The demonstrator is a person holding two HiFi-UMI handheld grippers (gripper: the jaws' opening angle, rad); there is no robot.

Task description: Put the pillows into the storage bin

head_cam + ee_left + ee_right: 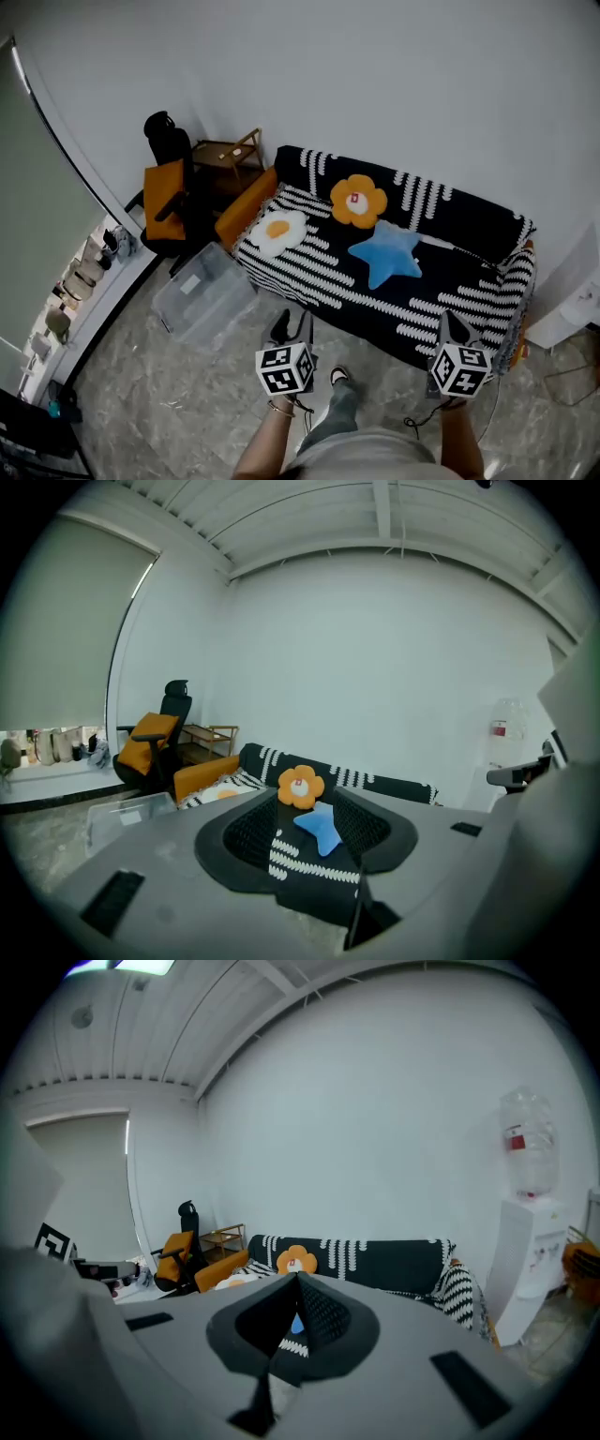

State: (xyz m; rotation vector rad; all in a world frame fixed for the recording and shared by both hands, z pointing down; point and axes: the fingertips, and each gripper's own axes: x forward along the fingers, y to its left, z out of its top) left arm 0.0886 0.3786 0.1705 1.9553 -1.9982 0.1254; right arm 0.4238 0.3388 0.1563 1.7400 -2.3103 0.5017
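- A white wall [375, 75] backs a room with a grey marbled floor [159, 412]. A sofa [450, 286] under a black-and-white striped throw stands against the wall.
- Left of the sofa are a black office chair [167, 192] with orange cushions and a small wooden side table [228, 153]. A window ledge [80, 277] crowded with small items runs along the far left.
- Three pillows lie on the sofa seat: an orange flower pillow [358, 201] against the backrest, a blue star pillow [385, 251] just in front of it, and a fried-egg pillow [277, 232] at the left end.
- One clear storage bin [206, 295] sits on the floor just beside the sofa's left end, with no pillow in it.
- The person stands in front of the sofa, well short of it, with two tools raised. The left hand-held gripper [292, 326] has its jaws spread with nothing between them. The right hand-held gripper [457, 323] has its jaw tips pressed together and pinches nothing.
- Only the right gripper view shows the water dispenser [530, 1260] whole, with a bottle on top, and the ribbed ceiling [169, 1026].
- Only the head view shows the person's forearms and one shoe [338, 375].
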